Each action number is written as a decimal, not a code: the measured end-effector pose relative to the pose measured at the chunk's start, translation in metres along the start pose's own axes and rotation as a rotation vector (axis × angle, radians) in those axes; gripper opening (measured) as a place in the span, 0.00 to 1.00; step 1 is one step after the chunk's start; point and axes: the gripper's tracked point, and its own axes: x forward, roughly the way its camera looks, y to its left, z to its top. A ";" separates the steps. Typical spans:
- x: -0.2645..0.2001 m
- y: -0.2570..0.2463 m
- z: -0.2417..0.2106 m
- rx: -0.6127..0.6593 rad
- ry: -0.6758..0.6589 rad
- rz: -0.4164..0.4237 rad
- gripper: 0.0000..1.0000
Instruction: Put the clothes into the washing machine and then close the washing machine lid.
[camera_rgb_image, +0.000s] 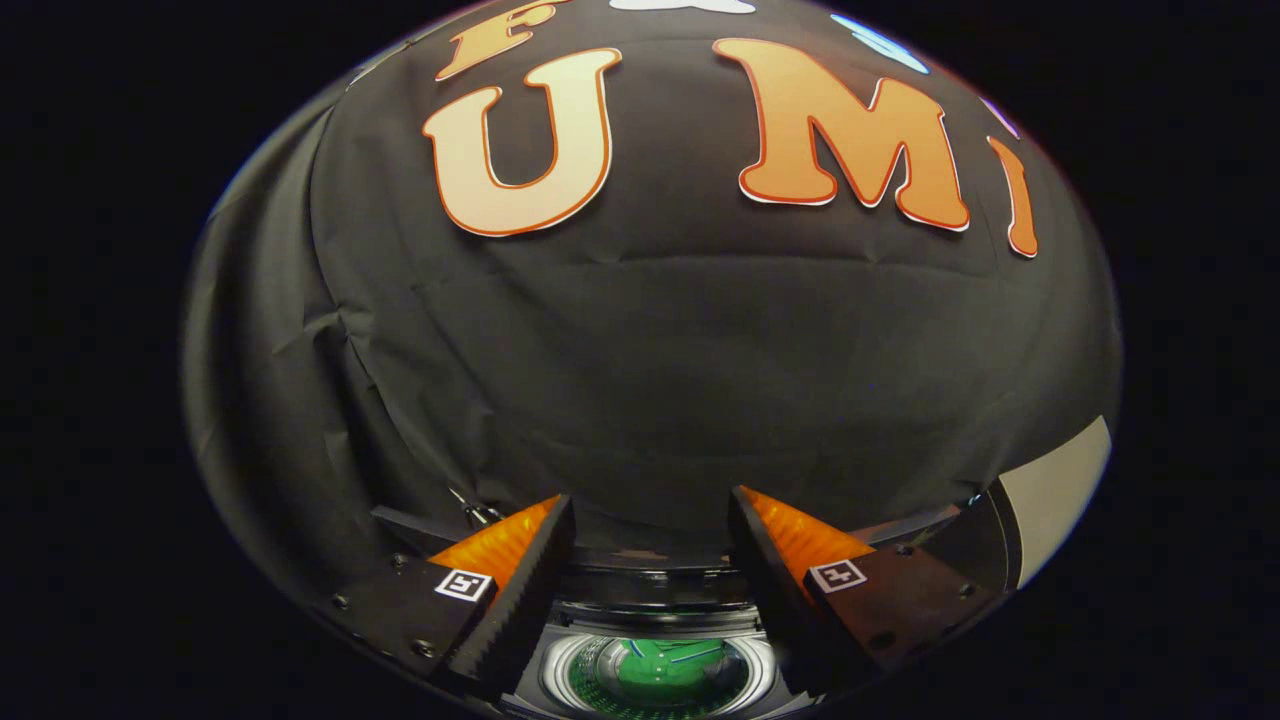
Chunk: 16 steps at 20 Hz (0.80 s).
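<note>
We see the booth's black cloth wall (650, 350) taking up most of what lies ahead of us, creased and hanging in soft folds beyond the gripper. Off to the right of the fingers a pale panel (1060, 490) stands at the cloth's lower corner. Below and between the fingers sits the washing machine (655, 610), seen from above: its dark top rim runs just ahead of the fingertips, and under it a pale ring surrounds the round drum opening (660, 672), whose inside glows green; we cannot tell whether any clothes lie in it. The lid we cannot make out with certainty. Our gripper (650, 510) points out over the machine with its two fingers spread wide apart, nothing between them and nothing touched; each finger (525, 570) has an orange outer face, a black ribbed inner pad, and a small square black-and-white marker (465, 584) on its dark base.
</note>
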 end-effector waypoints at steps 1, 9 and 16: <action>-0.001 0.000 0.000 0.003 -0.001 -0.003 1.00; -0.030 0.005 -0.019 -0.011 -0.014 -0.014 1.00; -0.058 0.008 -0.042 -0.020 -0.028 -0.030 0.99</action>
